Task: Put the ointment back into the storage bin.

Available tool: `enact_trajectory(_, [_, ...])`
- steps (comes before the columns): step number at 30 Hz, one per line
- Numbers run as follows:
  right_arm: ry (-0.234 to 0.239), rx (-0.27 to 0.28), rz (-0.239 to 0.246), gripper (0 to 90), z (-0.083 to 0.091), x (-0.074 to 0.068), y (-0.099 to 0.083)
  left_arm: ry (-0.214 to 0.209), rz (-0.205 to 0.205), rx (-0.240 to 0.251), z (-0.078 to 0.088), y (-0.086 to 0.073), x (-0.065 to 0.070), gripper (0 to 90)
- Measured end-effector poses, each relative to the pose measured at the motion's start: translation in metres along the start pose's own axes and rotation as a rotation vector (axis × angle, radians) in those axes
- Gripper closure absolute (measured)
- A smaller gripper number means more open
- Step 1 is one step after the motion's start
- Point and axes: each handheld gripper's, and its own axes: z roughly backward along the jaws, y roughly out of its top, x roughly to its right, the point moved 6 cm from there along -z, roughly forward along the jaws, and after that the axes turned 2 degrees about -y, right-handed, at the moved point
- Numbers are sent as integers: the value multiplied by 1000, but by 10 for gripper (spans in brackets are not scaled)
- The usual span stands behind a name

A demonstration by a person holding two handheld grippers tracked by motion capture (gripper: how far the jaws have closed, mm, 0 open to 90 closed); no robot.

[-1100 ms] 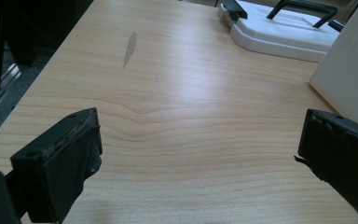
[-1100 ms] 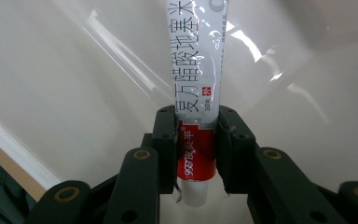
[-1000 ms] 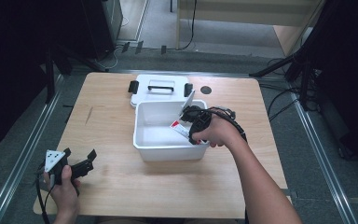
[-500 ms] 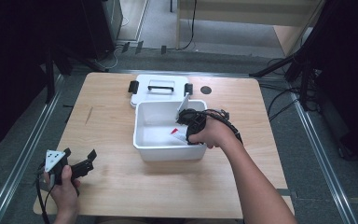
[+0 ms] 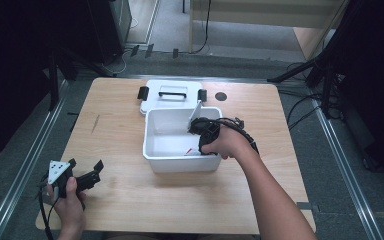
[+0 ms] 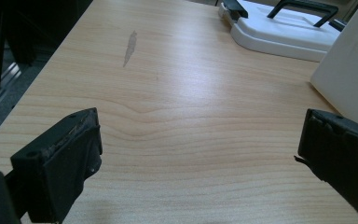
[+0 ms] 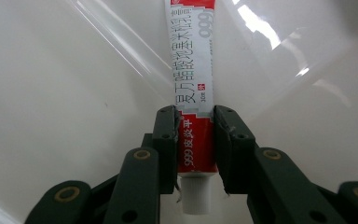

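Ointment tube [image 7: 193, 93] sits clamped between the jaws of my right gripper [image 7: 195, 140] down inside the white bin [image 5: 152, 150], its long axis running straight away along the jaws, cap end nearest me, far end toward the bin floor; my left gripper [image 5: 82, 177] rests spread wide and empty, well apart at the table's near-left corner

Lid [image 5: 172, 95] behind bin [image 5: 180, 161] on table [image 5: 130, 200], tube [image 7: 193, 93] in bin

bright overhead light, glare on bin [image 7: 307, 70], dark surrounds.
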Motion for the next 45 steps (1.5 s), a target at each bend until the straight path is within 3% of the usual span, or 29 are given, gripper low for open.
enact_trajectory(20, [-10, 1, 9, 762, 2, 0, 0, -3, 4, -2, 0, 0, 0, 3])
enact_trajectory(32, [-6, 50, -22, 787, 14, 4, -1, -1, 4, -2, 0, 0, 0, 4])
enact_trajectory(40, [1, 102, -40, 732, 31, 5, -3, -2, 3, -3, 0, 0, 0, 4])
enact_trajectory(45, [3, 168, -71, 619, 50, 9, -6, -1, 5, -1, -1, 0, 0, 4])
